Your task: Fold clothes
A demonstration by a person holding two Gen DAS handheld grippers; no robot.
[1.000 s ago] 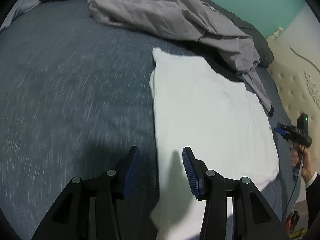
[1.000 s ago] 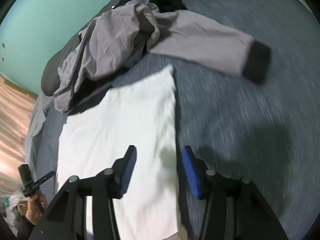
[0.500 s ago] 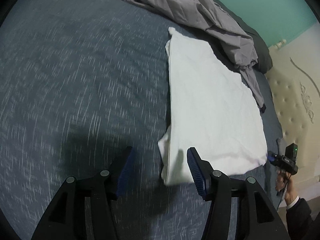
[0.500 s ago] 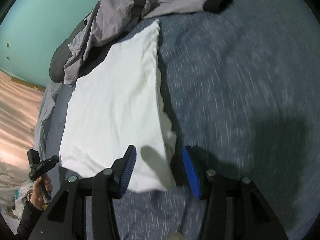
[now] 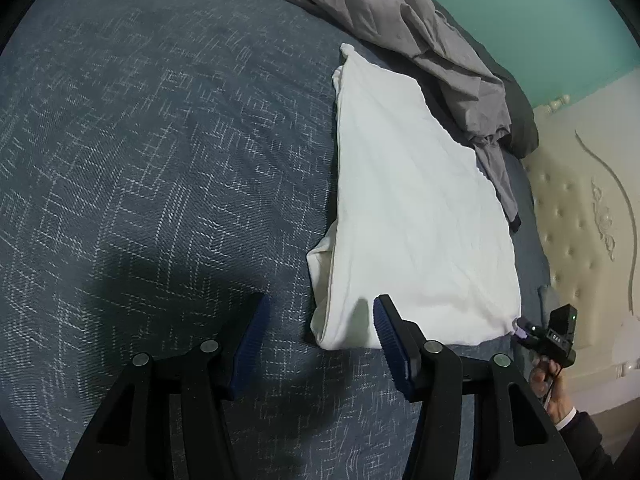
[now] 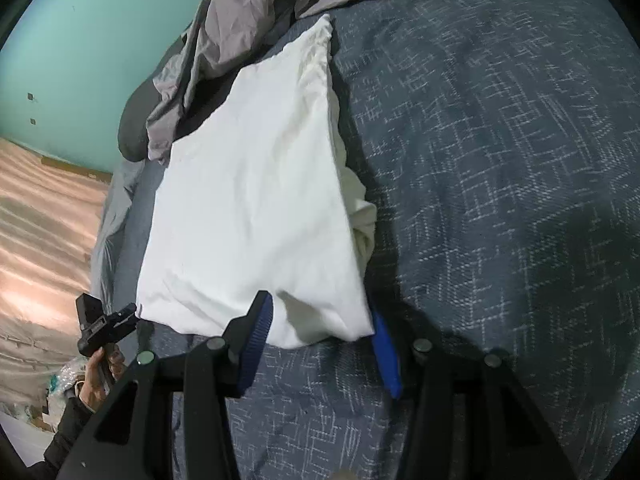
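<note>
We're lining up on the near corners of the half-folded white garment [image 5: 416, 216] on the bed [image 5: 160, 160]. Left hand-held gripper [image 5: 318, 332] and right hand-held gripper [image 6: 320, 328] both gape, holding nothing. Next: pinch both corners, fold toward the grey jacket [image 5: 400, 12].
</note>
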